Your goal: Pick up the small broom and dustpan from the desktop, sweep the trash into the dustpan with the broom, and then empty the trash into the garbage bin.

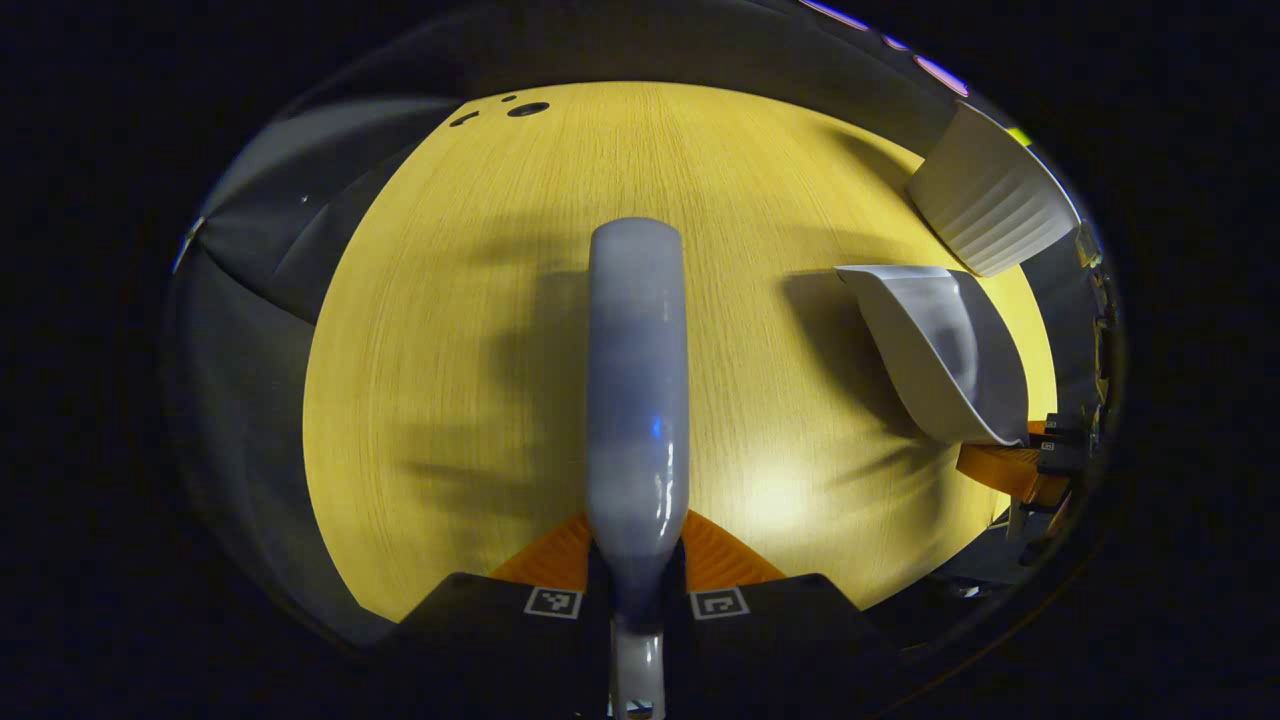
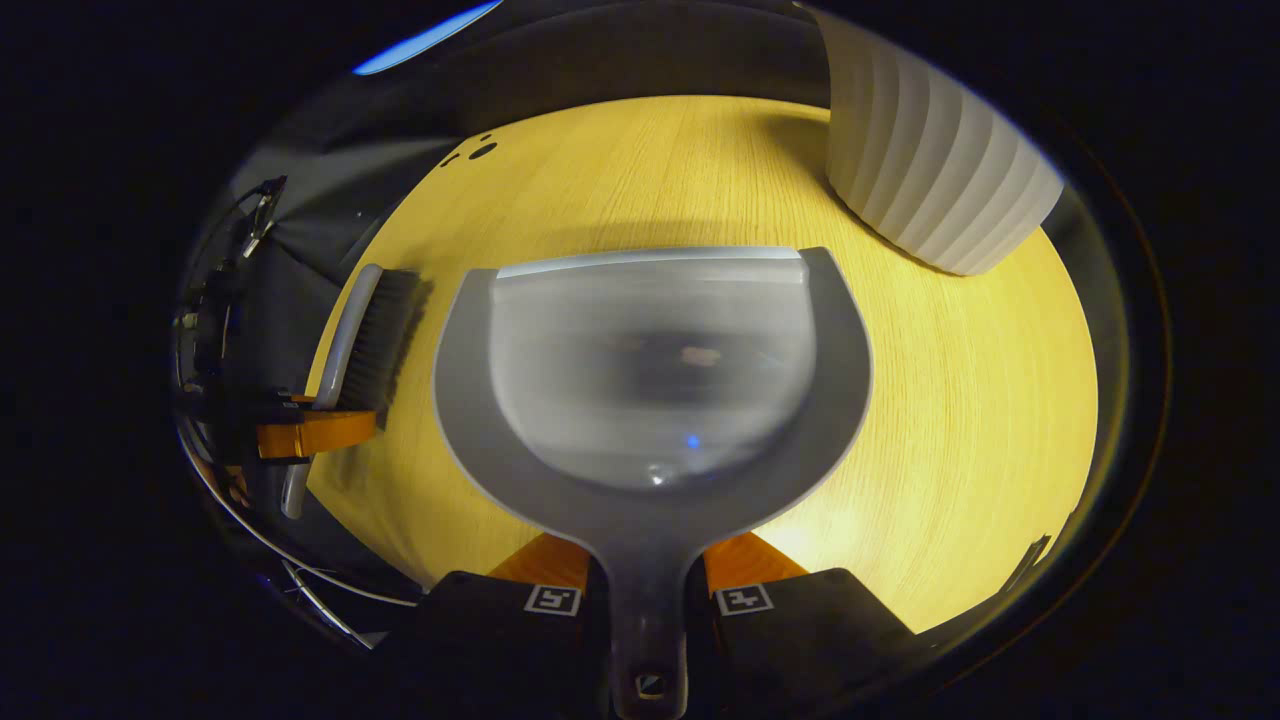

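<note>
**Right gripper view: dustpan in hand, broom in the other, no trash in sight**

Right gripper view: dustpan point(image 2: 650, 370) is held by its handle, right gripper point(image 2: 648, 600) fingers closed on the handle from both sides. Pan sits level over the desk point(image 2: 980, 420), front lip pointing far. Pan bowl looks empty, apart from a faint speck I can't identify.

Left gripper view: broom point(image 1: 637, 400) runs straight out along the fingers; left gripper point(image 1: 637, 603) is clamped on its back near the handle end. From the right gripper view the bristles point(image 2: 385, 335) hang off the broom at the left edge of the desk.

Handling, my read: both are light hard plastic, stiff, glossy, so a bit slippery. The handle grip on the pan is correct; a long lever means it can twist if tipped fast. Bristles are soft and will flex, so press lightly.

Ribbed white bin point(image 2: 930, 170) stands at the far right of the desk, near the pan's right corner. Can't see any trash on the wood.
</note>
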Action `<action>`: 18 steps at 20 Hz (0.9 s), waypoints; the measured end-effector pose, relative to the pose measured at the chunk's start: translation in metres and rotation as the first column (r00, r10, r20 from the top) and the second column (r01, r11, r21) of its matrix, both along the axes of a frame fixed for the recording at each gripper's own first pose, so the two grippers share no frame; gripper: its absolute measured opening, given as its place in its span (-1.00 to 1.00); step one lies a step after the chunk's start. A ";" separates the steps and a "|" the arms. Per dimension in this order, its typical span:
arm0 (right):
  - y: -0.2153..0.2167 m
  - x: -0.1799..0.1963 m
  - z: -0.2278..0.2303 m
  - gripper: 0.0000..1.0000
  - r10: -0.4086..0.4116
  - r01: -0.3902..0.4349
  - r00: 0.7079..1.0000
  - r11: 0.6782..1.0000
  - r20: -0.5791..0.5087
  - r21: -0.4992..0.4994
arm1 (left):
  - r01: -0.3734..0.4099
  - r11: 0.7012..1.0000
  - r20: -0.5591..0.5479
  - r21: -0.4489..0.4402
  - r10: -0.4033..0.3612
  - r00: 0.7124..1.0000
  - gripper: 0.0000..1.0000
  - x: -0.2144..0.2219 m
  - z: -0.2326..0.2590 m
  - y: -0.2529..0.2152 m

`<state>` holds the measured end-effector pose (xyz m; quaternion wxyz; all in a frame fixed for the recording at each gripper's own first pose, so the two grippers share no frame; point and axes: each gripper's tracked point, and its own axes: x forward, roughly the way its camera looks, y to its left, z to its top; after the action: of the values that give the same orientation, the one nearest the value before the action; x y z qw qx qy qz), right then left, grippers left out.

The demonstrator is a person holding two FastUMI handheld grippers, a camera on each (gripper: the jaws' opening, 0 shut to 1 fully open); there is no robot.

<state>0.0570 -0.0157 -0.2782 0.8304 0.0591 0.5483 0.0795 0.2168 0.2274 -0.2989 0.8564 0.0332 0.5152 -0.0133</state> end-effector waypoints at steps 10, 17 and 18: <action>0.012 0.001 -0.007 -0.03 0.015 -0.014 1.000 1.000 -0.009 0.020 | 0.014 0.998 -0.011 0.060 -0.014 1.000 -0.31 -0.001 0.001 -0.007; 0.015 -0.003 0.031 0.98 -0.006 0.000 0.998 0.996 0.062 0.084 | -0.033 0.999 0.065 0.001 0.033 0.997 0.92 -0.020 0.026 -0.018; 0.012 -0.004 0.040 0.98 -0.008 0.001 0.997 0.997 0.082 0.081 | -0.040 0.999 0.086 -0.002 0.040 0.995 0.92 -0.025 0.034 -0.019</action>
<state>0.0528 -0.0034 -0.2382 0.8495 0.0907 0.5096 0.1020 0.1916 0.2080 -0.2648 0.8779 0.0231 0.4782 0.0052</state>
